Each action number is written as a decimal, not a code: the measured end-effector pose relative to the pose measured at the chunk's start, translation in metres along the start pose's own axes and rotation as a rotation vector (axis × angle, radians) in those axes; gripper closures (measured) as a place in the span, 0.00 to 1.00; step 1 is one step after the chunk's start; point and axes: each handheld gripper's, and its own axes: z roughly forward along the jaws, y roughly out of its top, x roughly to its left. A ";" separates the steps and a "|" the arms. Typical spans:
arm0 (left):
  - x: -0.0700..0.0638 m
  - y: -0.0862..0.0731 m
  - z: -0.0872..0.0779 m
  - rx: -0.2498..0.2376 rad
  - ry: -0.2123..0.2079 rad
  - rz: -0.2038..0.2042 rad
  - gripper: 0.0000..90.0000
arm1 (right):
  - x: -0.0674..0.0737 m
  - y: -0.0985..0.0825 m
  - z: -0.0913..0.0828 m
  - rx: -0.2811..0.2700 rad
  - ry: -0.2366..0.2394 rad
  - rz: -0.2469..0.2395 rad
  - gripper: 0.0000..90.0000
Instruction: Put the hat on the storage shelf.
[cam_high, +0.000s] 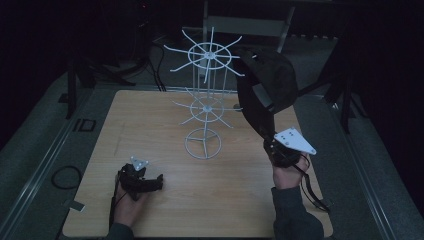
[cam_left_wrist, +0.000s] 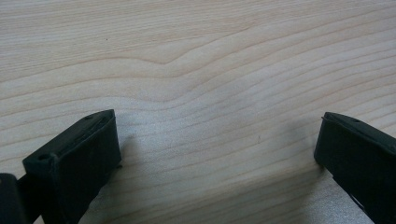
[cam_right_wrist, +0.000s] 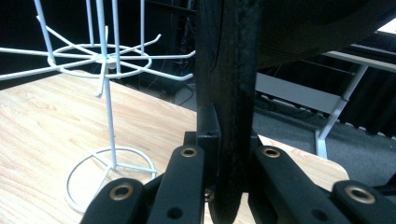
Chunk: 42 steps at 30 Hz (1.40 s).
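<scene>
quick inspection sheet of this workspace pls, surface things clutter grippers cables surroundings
surface: light wooden table, bare grain under the left gripper
job's things: white wire rack upright mid-table; dark cap held up beside its top tier
clutter: nothing seen
grippers: left gripper low over the table, jaws wide apart, holding nothing; right gripper clamped on the cap's brim
cables: black cable trailing from the right gripper; a loop off the table's left edge
surroundings: dark room, grey floor, pale frame behind

A white wire rack (cam_high: 205, 100) stands on the pale wood-grain table (cam_high: 165, 200), beside a black bag (cam_high: 267, 80).
</scene>
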 end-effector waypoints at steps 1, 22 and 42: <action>0.000 0.000 0.000 0.000 0.000 0.001 0.00 | 0.000 0.000 0.000 0.000 0.000 0.000 0.96; 0.000 0.000 0.000 -0.005 0.001 -0.007 0.00 | 0.009 -0.002 0.010 0.079 0.063 -0.082 0.67; 0.000 0.000 0.000 0.000 -0.001 -0.001 0.00 | 0.011 -0.006 0.019 0.151 0.206 0.002 0.13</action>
